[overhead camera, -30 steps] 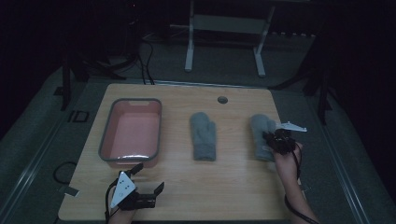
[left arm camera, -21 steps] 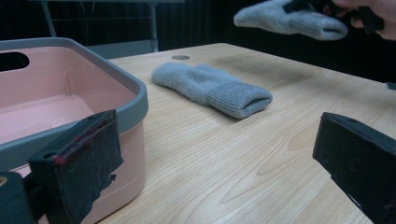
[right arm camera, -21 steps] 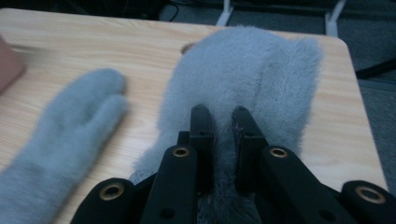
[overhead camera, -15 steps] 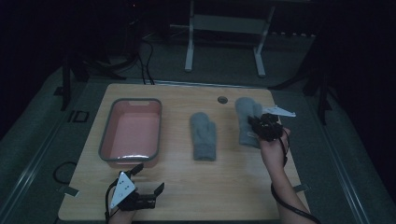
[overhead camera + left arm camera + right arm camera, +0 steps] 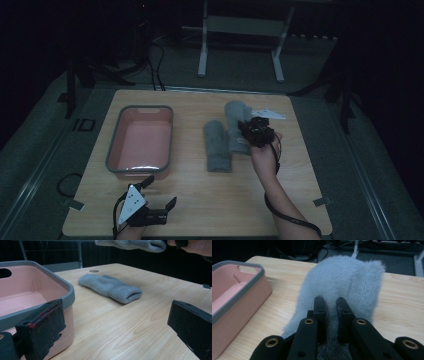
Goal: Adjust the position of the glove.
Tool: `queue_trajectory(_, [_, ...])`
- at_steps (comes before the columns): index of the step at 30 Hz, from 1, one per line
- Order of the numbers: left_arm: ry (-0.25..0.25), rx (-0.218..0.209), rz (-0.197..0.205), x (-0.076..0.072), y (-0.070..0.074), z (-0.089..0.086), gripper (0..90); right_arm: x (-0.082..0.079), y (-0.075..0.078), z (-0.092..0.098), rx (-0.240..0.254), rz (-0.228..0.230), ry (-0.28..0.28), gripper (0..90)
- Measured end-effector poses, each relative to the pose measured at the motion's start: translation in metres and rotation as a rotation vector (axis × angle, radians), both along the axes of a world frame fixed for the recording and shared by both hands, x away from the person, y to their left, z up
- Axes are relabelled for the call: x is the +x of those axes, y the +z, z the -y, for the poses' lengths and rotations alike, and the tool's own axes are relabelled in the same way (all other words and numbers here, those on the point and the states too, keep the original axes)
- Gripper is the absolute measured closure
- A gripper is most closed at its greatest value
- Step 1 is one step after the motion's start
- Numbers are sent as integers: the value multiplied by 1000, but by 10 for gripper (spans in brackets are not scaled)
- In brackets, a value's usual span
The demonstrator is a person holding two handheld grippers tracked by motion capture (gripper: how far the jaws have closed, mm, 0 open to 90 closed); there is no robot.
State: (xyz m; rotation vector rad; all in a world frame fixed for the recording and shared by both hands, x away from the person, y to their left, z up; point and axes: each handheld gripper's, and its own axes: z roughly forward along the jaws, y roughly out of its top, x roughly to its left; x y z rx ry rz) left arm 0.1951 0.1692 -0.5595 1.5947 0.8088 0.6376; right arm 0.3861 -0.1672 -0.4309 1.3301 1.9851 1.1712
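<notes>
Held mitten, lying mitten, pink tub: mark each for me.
held mitten (image 5: 342, 277), right gripper view, fuzzy body beyond the tongs
lying mitten (image 5: 217, 145), high view, its middle
pink tub (image 5: 114, 145), high view, grey left rim

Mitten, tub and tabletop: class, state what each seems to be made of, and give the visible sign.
Held mitten: probably wool or fleece knit, matte grey, fuzzy nap. Tub: seemingly moulded plastic, smooth pink walls, grey rim. Tabletop: light wood or wood-look laminate, with printed or real grain lines; I cannot tell which.
</notes>
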Motion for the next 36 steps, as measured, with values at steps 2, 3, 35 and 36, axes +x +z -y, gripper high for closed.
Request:
queue_trajectory(2, [1,-2,0,0,0,0,15,0,-4,-11,8,-16,10,818])
queue_trajectory(3, [0,-5,1,0,0,0,15,0,-7,-16,9,-21,13,818])
queue_trajectory(35, [-60,-29,-36,-2,2,7,15,8,-89,-56,-51,-173,96,569])
queue_trajectory(36, [-59,-26,-41,-2,2,9,15,7,-86,-53,-37,-173,116,530])
